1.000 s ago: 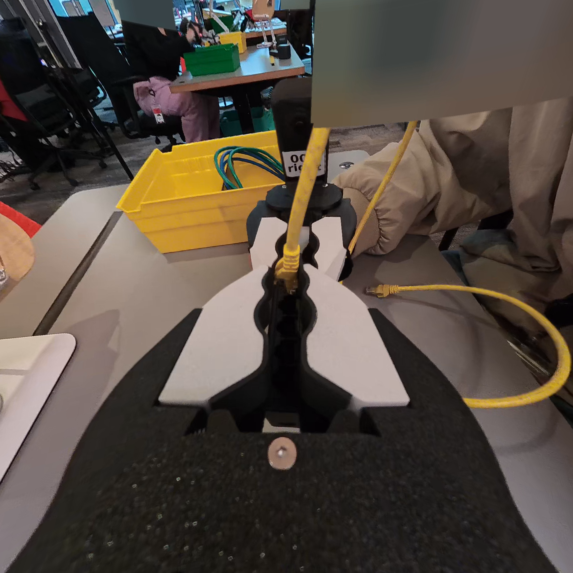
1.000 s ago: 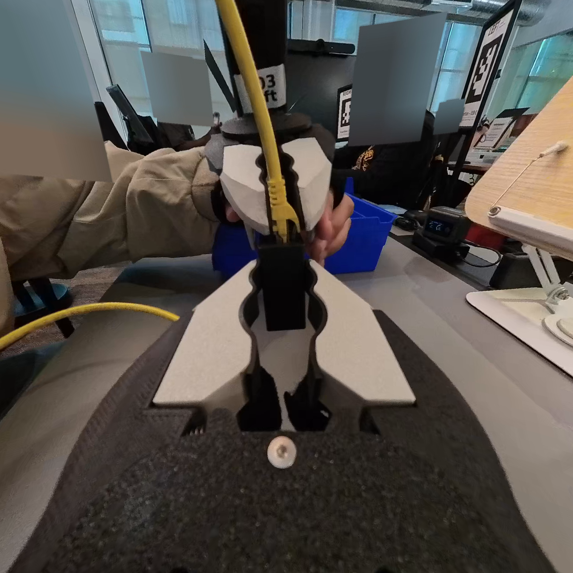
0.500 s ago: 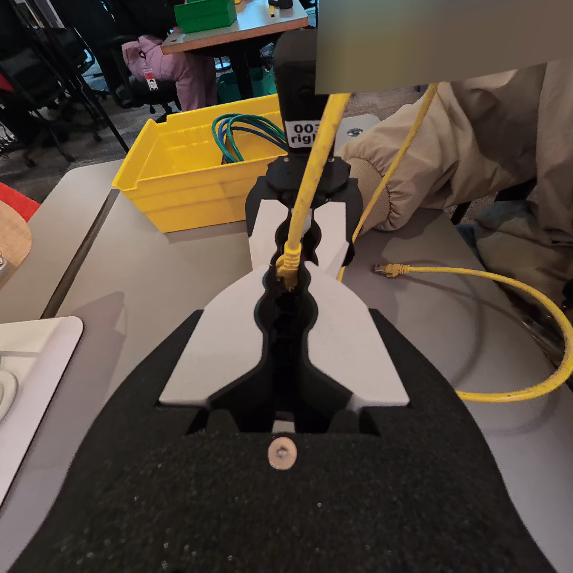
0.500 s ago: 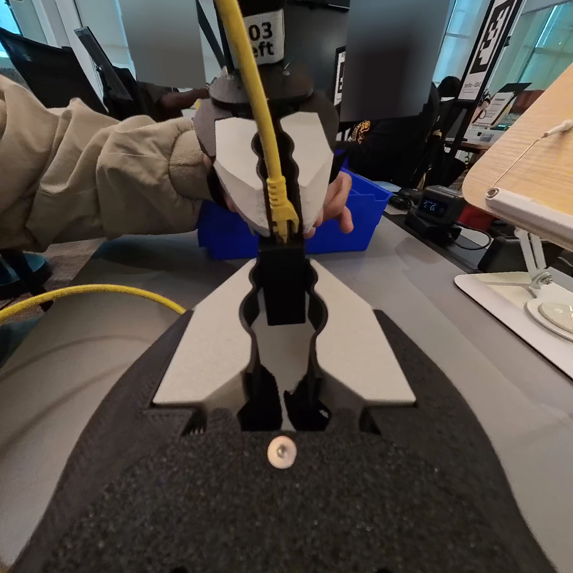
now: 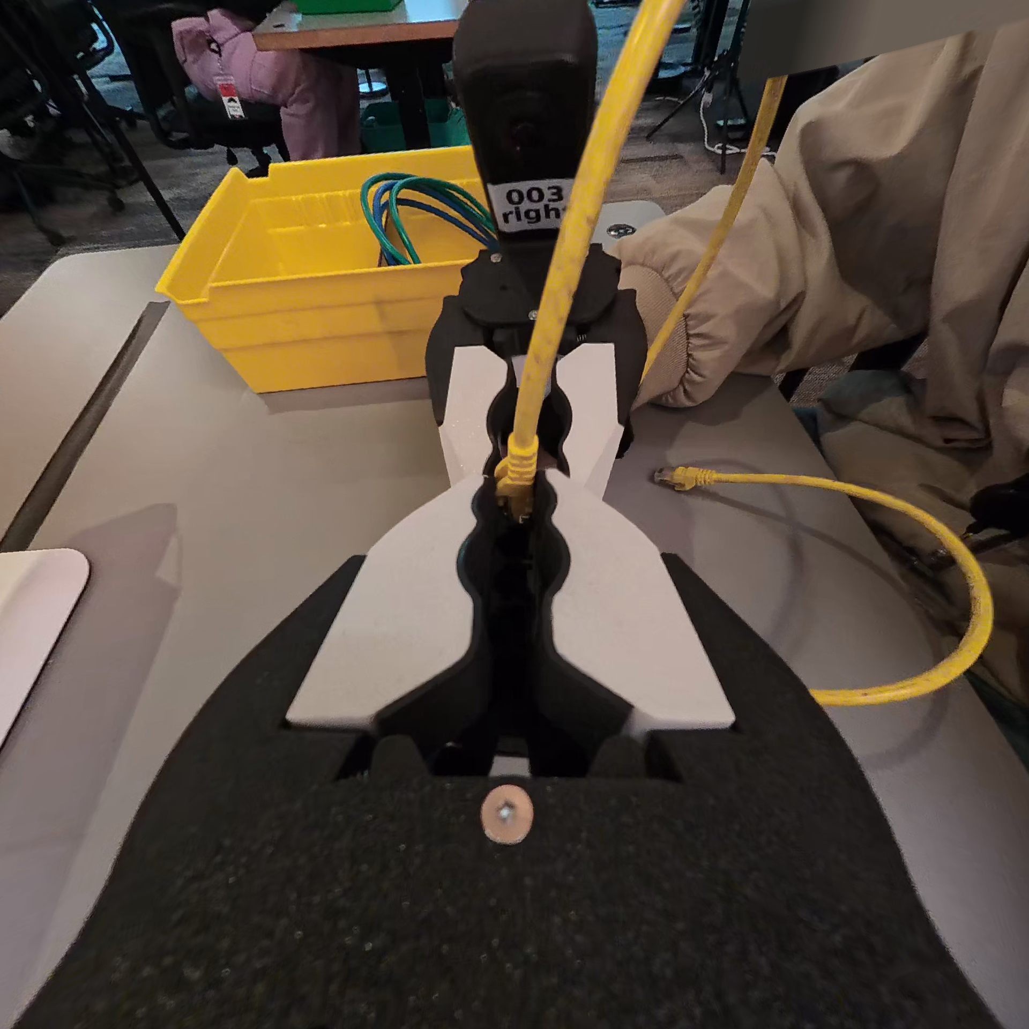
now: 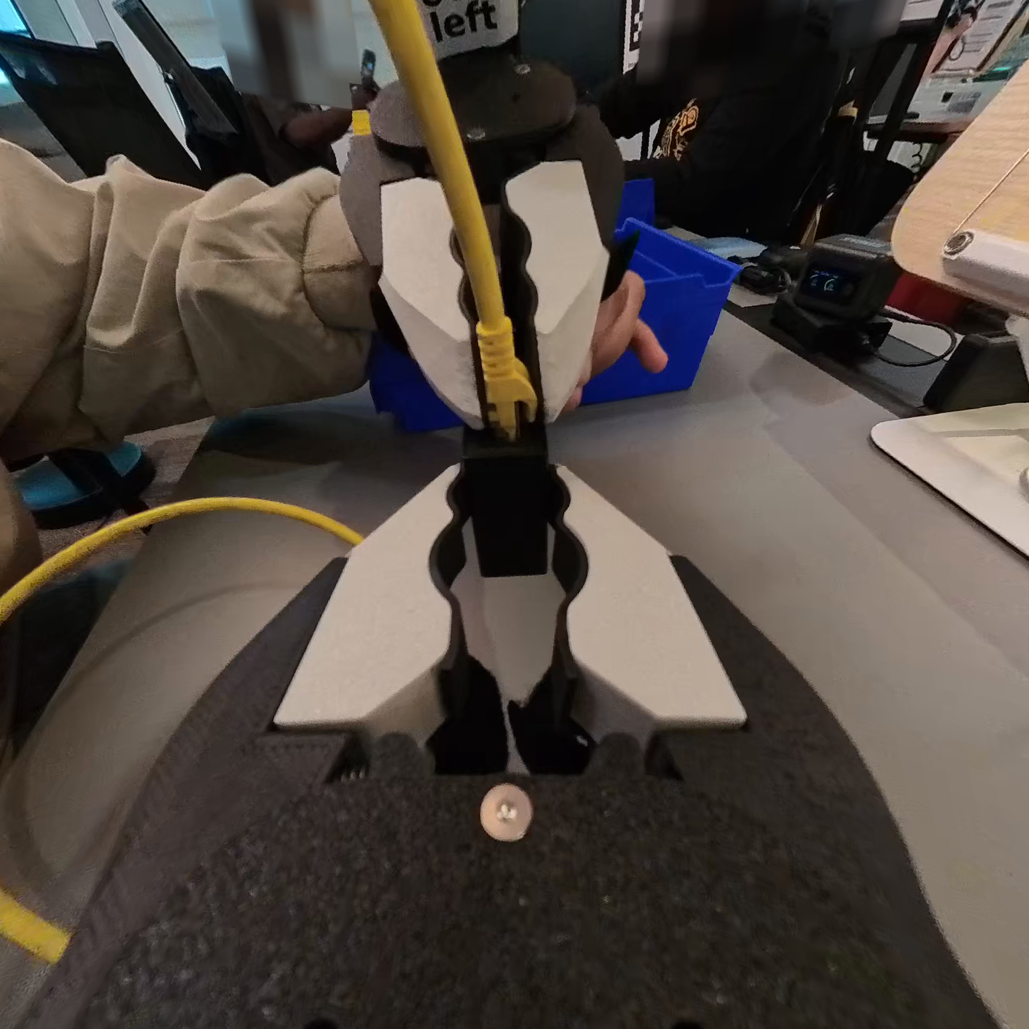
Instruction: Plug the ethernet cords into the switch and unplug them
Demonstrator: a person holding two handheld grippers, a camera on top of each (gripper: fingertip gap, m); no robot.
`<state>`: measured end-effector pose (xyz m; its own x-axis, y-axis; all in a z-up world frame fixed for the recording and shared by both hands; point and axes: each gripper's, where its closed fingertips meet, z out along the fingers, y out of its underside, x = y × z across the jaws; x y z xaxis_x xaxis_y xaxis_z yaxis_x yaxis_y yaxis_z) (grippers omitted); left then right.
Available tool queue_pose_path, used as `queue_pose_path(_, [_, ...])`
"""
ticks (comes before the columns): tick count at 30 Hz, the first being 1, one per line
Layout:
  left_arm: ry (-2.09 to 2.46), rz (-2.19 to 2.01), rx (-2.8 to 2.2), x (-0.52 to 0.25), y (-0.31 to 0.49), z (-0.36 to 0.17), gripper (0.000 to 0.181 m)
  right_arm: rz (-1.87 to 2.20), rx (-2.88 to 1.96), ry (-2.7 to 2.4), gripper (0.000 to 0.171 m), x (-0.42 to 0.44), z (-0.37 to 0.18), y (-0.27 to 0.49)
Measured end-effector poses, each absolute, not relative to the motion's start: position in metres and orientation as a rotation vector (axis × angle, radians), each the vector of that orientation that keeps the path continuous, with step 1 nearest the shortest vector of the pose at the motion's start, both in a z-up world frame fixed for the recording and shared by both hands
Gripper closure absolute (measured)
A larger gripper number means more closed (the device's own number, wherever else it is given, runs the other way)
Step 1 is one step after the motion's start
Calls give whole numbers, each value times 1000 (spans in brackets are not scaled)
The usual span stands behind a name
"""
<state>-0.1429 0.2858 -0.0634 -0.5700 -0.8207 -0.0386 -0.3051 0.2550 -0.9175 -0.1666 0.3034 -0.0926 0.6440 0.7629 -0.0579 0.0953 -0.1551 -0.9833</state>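
Note:
In the right wrist view my right gripper (image 6: 508, 473) is shut on a small black switch box (image 6: 509, 518). My left gripper (image 6: 509, 412) faces it tip to tip, shut on the yellow ethernet plug (image 6: 501, 378). The plug's tip sits in the box's port. The yellow cord (image 6: 445, 139) rises from the plug. In the left wrist view my left gripper (image 5: 515, 493) pinches the same plug (image 5: 520, 468), and my right gripper (image 5: 529, 465) is just beyond it; the box is mostly hidden there. The cord's other plug (image 5: 682, 478) lies loose on the grey table (image 5: 278, 501).
A yellow bin (image 5: 312, 328) with blue and green cords (image 5: 412, 217) stands behind the grippers. A blue bin (image 6: 674, 328) stands behind the left gripper. A white base plate (image 6: 958, 462) lies at the right, and a small black device (image 6: 829, 284) beyond it. The person's beige sleeves (image 5: 807, 250) flank both grippers.
Both grippers stay tip to tip with the plug at the box. Both views have tilted down, and each facing gripper looms larger. The loose cord loop has shifted slightly on the table.

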Motion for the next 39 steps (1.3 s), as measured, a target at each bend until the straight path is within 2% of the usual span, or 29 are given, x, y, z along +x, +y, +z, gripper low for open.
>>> queue_pose_path(7, [1905, -1392, -1041, -142, 284, -55, 168, 826, -1566, -631, 145, -166, -79, 300])
queue_pose_path(28, [1964, -1337, -1124, -142, 284, -63, 169, 752, -1634, -715, 145, -169, -91, 301])
queue_pose_path(31, [1737, -1532, -1090, -139, 297, -18, 169, 710, -1772, -772, 145, -175, -127, 303])
queue_pose_path(34, [1767, -1461, -1085, -138, 299, -17, 169, 745, -1676, -716, 145, -179, -103, 303])
queue_pose_path(39, [1712, -1497, -922, -161, 266, 29, 169, 621, -1729, -655, 145, -155, -115, 319])
